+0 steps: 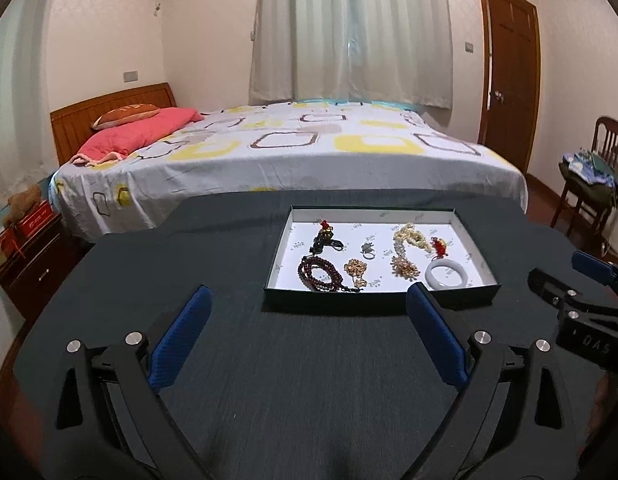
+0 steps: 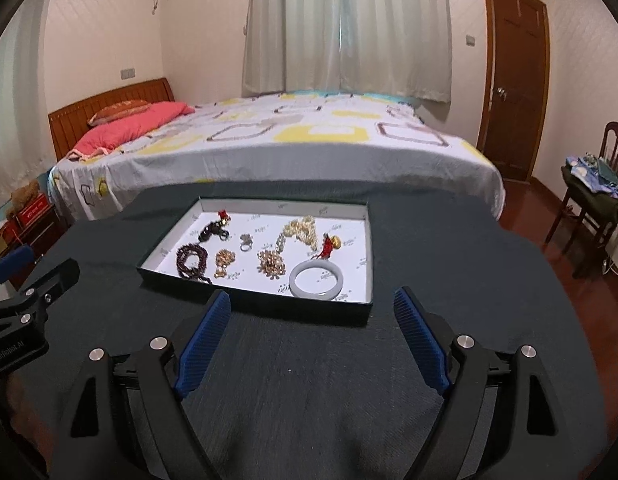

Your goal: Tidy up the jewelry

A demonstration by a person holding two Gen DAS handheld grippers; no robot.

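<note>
The left gripper (image 1: pixel 309 320) and right gripper (image 2: pixel 311 322) hover over the dark table (image 1: pixel 309 380), jaws spread wide and holding nothing. At twelve o'clock from both sits a shallow tray (image 2: pixel 269 302) holding jewelry: a white bangle (image 2: pixel 317 280) at its five o'clock corner, dark red beads (image 2: pixel 191 260) at eight o'clock.

Dark grey cloth-covered table (image 1: pixel 309 360), one shallow jewelry tray (image 1: pixel 383 299) directly on it.

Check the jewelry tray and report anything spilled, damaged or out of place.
Nothing stands out. All the jewelry lies inside the tray, including the white bangle and dark bead strand; none has spilled onto the dark table.
</note>
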